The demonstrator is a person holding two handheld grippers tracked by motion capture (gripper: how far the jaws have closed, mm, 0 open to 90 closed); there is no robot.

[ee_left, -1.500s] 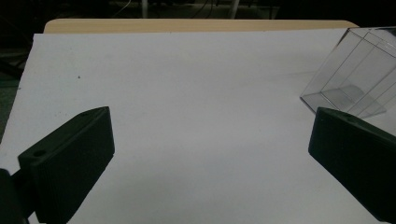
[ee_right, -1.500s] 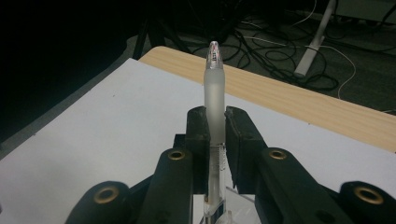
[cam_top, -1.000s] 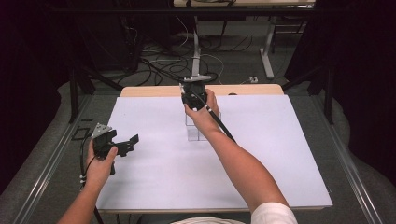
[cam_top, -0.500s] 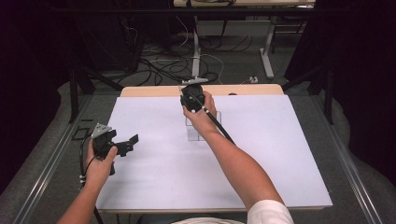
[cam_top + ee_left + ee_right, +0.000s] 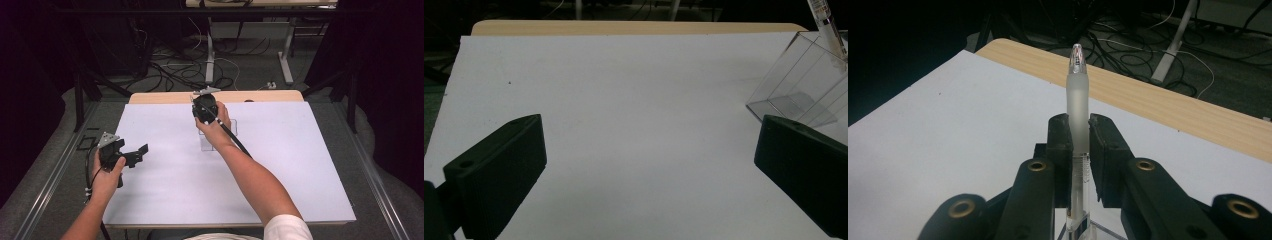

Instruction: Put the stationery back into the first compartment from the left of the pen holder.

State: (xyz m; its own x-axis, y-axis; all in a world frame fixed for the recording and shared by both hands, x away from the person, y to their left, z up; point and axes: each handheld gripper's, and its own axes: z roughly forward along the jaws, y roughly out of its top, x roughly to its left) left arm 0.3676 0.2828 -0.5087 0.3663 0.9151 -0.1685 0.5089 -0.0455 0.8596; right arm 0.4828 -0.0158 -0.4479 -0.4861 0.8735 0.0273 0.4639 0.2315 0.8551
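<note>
My right gripper (image 5: 1079, 135) is shut on a clear pen (image 5: 1078, 95) with a frosted grip, held upright with its tip pointing up. In the high view the right gripper (image 5: 205, 107) hovers over the far side of a clear plastic box (image 5: 220, 137) in the middle of the white sheet. The box's rim (image 5: 1098, 230) shows just below the pen. My left gripper (image 5: 139, 155) is open and holds nothing near the sheet's left edge. Its gripper view looks past its wide-apart jaws (image 5: 649, 150) at the tilted-looking box (image 5: 804, 95) with the pen (image 5: 824, 25) above it.
A white sheet (image 5: 165, 190) covers most of the wooden table (image 5: 160, 97), whose bare strip runs along the far edge. Cables and table legs (image 5: 210, 50) lie on the floor beyond. Dark curtains close both sides.
The right gripper with the pen has shifted slightly nearer and lower over the box. The left gripper has stayed where it was.
</note>
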